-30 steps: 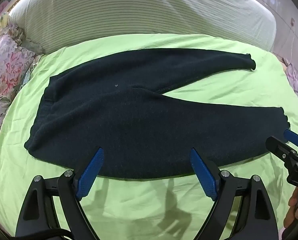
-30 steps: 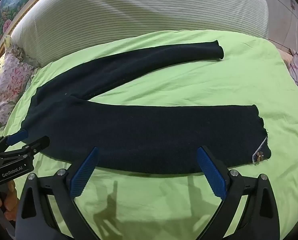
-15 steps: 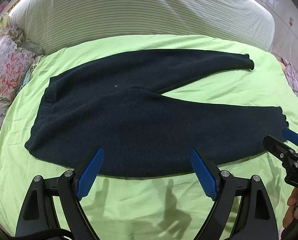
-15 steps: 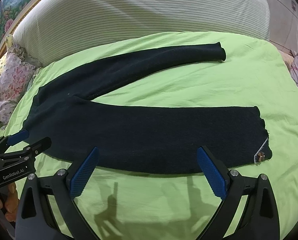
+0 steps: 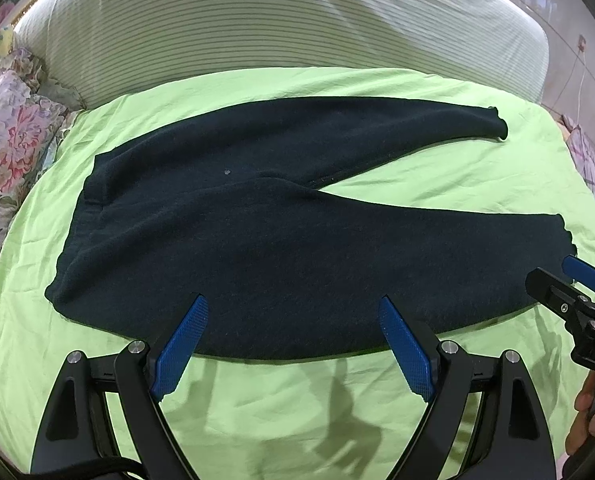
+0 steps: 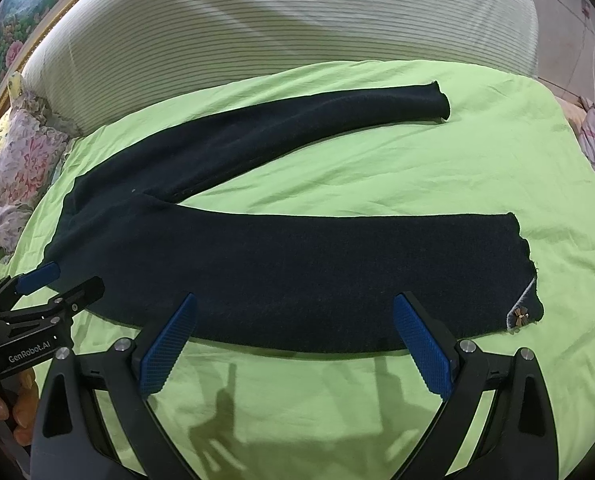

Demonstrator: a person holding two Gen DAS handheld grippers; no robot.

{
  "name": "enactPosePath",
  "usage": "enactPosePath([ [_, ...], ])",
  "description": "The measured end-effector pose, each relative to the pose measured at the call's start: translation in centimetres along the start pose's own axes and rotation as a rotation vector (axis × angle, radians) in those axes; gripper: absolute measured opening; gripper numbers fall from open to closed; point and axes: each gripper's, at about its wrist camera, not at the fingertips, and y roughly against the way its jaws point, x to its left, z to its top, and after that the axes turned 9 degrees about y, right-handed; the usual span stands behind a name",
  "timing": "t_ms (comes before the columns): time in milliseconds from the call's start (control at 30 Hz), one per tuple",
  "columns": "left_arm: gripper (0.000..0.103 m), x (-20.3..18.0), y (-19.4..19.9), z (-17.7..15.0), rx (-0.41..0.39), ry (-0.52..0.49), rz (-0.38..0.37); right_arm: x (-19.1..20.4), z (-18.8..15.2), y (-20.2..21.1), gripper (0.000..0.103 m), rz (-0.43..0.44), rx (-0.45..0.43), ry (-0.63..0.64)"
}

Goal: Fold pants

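So the dark pants (image 5: 281, 240) are spread flat on the lime-green bedsheet (image 5: 437, 176), legs splayed in a V, waistband toward the floral pillow (image 5: 9, 148). The left gripper (image 5: 293, 304) and right gripper (image 6: 295, 304) both hover at the near edge, jaws wide open, holding nothing.

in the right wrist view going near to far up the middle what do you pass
right gripper → bare green sheet → near pant leg → strip of green sheet → far pant leg → striped headboard cushion
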Motion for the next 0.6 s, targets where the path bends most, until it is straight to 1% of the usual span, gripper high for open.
enactPosePath([
  [133,0.088,0.1,-0.1,0.1,0.005,0.002,-0.004,-0.2,0.0,-0.1,0.098,0.002,0.003,-0.003],
  [267,0.088,0.0,-0.4,0.3,0.001,-0.014,0.011,-0.5,0.1,-0.3,0.098,0.013,0.013,-0.017],
  [600,0.088,-0.4,-1.0,0.3,0.002,-0.003,-0.02,-1.3,0.1,-0.7,0.098,0.016,0.025,-0.036],
])
